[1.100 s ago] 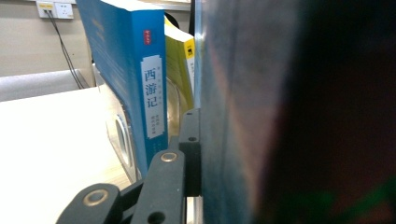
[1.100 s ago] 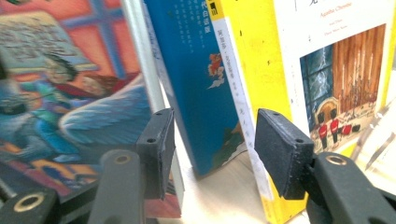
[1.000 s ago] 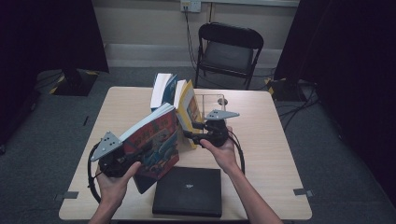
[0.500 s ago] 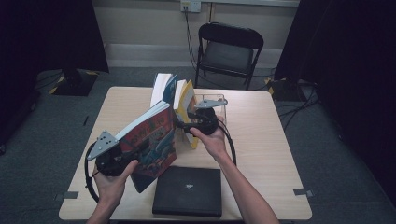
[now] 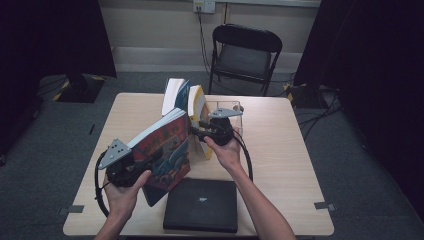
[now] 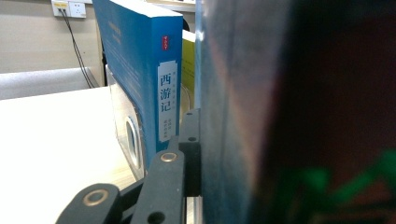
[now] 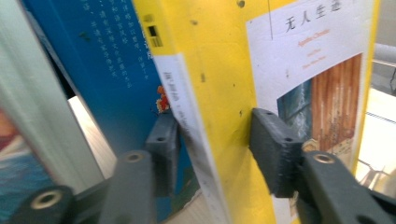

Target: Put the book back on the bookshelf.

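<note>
Left gripper (image 5: 131, 165): jaws clamped on the colourful picture book (image 5: 165, 150), held tilted above the near left of the table (image 5: 280, 165).
Right gripper (image 5: 212, 134): jaws either side of the yellow book (image 5: 199, 112), spine between them; they have just been closing. The right pad lies on the front cover, the left pad sits just off the other face; whether the grip is firm cannot be told.
Left gripper view: one black jaw flat against the picture book's dark cover (image 6: 289, 112); blue book (image 6: 140, 79) upright just beyond, white spine label with Chinese characters; clear plastic stand (image 6: 128, 135) at its foot.
Right gripper view: yellow book (image 7: 224, 93) shows a white title panel, Chinese title and a brown picture; blue book (image 7: 112, 70) directly left of it.
High view: yellow and blue books upright side by side at table centre, far of the picture book; black closed laptop (image 5: 202, 205) at the near edge.
Surface: pale wooden table.
Room: grey carpet, black folding chair (image 5: 245, 55) beyond the table, wall socket (image 5: 204, 6), dark curtains at both sides.
</note>
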Available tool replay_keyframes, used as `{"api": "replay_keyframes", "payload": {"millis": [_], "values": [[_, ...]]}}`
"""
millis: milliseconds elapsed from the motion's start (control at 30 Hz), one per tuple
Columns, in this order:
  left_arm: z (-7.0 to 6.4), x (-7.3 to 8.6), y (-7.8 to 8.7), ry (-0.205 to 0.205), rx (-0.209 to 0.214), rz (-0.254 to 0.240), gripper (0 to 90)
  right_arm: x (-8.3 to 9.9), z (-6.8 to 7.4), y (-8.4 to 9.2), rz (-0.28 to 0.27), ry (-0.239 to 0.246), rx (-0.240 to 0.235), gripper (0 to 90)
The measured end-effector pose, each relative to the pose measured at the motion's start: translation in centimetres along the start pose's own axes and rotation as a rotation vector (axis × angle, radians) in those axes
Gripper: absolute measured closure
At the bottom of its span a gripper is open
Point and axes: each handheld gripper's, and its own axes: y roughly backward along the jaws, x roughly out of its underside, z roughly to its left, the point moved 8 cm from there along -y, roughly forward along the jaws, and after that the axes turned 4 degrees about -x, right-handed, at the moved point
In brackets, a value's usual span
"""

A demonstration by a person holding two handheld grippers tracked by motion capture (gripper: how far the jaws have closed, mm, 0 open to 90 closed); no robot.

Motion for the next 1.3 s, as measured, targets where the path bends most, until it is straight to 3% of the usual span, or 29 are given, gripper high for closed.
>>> {"api": "replay_keyframes", "payload": {"millis": [267,567,800,1000,1300], "values": [[-0.5,-0.3,-0.6,-0.005,-0.008,0.005,74.5,0.4,-1.0,1.9,-0.032,-0.044,0.015,66.6],[-2.1,-1.3,-2.3,-0.013,-0.014,0.003,74.5,1.1,-2.3,4.1,-0.078,-0.122,0.045,70.7],[-2.7,-1.7,-4.4,-0.01,-0.062,0.021,74.5,1.6,-3.7,5.6,-0.1,-0.159,0.086,72.8],[-3.4,-2.5,-6.7,-0.022,-0.094,0.017,74.5,2.0,-4.1,6.2,-0.097,-0.16,0.084,74.6],[-3.1,-2.8,-9.3,-0.032,-0.152,0.021,74.5,1.8,-3.9,6.2,-0.087,-0.139,0.067,71.6]]}}
